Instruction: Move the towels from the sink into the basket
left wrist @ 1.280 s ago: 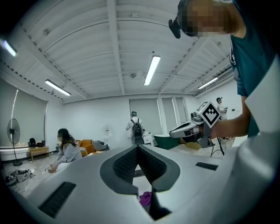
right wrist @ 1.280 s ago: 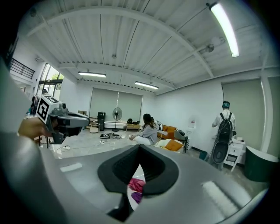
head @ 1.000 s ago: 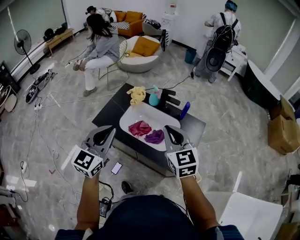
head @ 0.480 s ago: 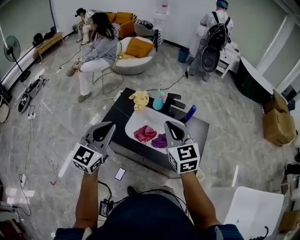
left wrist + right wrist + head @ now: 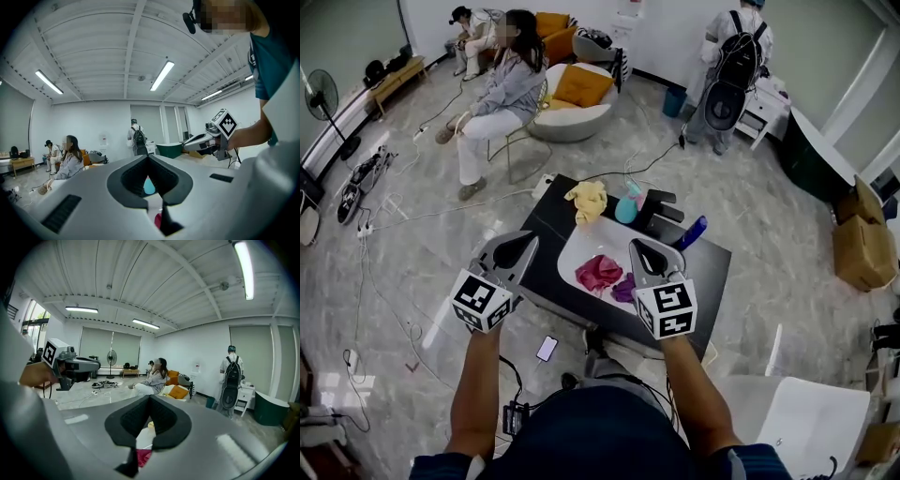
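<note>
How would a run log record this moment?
left gripper: shut, empty | right gripper: shut, empty | crumpled red towel, purple towel: in white sink

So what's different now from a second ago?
Hardly anything. The person shifted a little, so the sink looks slightly turned in the head view. Nothing was grabbed or let go. The left gripper and right gripper stay shut and empty near it, and the red towel and purple towel still lie in the sink.

Three towels (image 5: 598, 272) (image 5: 623, 287) (image 5: 589, 200), one sink (image 5: 580, 242), two bottles (image 5: 628, 204) (image 5: 692, 232), two tongs (image 5: 526, 241) (image 5: 638, 247), three people (image 5: 508, 89) (image 5: 727, 66) (image 5: 469, 28), one fan (image 5: 321, 94)
</note>
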The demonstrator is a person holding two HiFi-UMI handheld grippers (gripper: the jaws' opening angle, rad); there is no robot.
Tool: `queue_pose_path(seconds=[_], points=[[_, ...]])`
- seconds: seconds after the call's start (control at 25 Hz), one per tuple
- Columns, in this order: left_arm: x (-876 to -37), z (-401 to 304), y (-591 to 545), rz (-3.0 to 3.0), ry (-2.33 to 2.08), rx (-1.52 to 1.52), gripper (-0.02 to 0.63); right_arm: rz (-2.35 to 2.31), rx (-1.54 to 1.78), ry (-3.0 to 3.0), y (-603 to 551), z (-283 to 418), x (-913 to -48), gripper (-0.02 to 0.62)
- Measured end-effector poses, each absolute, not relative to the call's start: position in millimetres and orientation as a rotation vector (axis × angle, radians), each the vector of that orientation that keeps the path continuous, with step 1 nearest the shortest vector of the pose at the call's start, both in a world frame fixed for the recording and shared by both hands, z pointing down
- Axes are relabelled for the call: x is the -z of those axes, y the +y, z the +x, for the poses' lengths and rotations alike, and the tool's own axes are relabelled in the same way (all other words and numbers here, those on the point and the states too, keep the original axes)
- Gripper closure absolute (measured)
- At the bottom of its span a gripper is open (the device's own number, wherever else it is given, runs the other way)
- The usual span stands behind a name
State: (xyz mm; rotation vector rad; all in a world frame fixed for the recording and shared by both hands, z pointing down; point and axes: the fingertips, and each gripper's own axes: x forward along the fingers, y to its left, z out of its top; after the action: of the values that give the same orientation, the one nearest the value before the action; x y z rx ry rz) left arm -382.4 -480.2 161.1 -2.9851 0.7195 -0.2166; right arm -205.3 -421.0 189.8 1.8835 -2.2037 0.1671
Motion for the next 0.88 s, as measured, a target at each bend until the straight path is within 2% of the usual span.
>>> queue_pose_path(seconds=[0.36, 0.88], points=[[-215.2, -329.7, -585.8, -3.012, 0.719, 0.374, 0.600, 1.828, -0.268, -2.222, -514.5, -178.9, -252.3, 0.586], [-336.7, -265.1, -723.2, -3.076, 0.679, 0.636, 0.598, 1.765, -0.437, -2.184, -631.1, -154.9, -365.4, 0.584]])
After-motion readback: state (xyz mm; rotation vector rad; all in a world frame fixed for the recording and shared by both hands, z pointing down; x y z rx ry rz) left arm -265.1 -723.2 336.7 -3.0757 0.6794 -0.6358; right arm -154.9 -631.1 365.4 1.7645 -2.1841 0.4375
